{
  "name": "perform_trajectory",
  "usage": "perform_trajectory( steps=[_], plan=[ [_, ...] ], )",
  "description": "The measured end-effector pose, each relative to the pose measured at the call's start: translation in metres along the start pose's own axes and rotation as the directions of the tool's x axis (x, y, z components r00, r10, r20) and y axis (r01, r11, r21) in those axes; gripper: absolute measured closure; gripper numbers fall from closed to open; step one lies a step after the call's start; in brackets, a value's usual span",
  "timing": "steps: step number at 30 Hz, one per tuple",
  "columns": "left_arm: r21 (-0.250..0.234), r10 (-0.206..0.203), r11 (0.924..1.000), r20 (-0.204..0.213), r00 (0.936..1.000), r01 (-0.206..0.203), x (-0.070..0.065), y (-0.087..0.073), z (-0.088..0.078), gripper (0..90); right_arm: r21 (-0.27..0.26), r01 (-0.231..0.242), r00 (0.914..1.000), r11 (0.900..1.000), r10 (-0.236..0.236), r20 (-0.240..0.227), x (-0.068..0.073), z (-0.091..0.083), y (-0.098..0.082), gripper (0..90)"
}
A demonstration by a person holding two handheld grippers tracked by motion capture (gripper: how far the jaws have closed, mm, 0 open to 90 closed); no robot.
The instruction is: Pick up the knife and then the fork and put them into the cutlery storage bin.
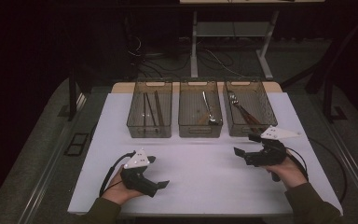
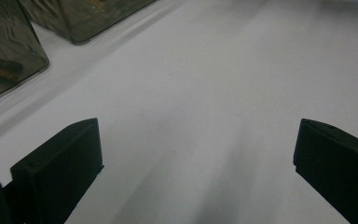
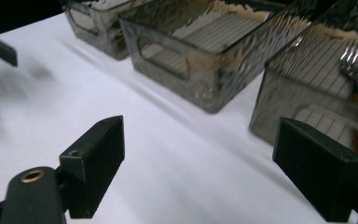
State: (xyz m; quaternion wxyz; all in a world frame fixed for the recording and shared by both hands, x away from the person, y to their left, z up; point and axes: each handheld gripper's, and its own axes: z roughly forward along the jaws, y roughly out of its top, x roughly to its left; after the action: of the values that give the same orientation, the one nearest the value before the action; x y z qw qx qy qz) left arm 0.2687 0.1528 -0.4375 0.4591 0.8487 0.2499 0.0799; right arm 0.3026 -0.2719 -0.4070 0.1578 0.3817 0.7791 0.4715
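My right tongs (image 1: 243, 145), wide and empty, sit nearest the fork (image 3: 353, 63): stiff, light, slippery; I'd pinch mid-handle.

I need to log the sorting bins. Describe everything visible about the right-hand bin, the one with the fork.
The right-hand bin is a smoky, see-through plastic box, rectangular, open-topped, with a ribbed floor and a handle slot in its end wall. It stands upright on the white table, last in a row of three, apart from the middle bin. Inside lies a silver fork, tines toward the far end, its darker reddish handle pointing back toward the person. The right gripper hangs just in front of it, jaws open, not touching.
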Motion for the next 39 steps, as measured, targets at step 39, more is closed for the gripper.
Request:
perform_trajectory(
  steps=[39],
  plan=[
    [-0.004,0.000,1.0000,-0.002,1.0000,0.000,-0.002,0.000,-0.002,0.0,0.067,0.007,0.9999,0.998,-0.006,-0.015,0.014,-0.018,-0.059,16.2]
  ],
)
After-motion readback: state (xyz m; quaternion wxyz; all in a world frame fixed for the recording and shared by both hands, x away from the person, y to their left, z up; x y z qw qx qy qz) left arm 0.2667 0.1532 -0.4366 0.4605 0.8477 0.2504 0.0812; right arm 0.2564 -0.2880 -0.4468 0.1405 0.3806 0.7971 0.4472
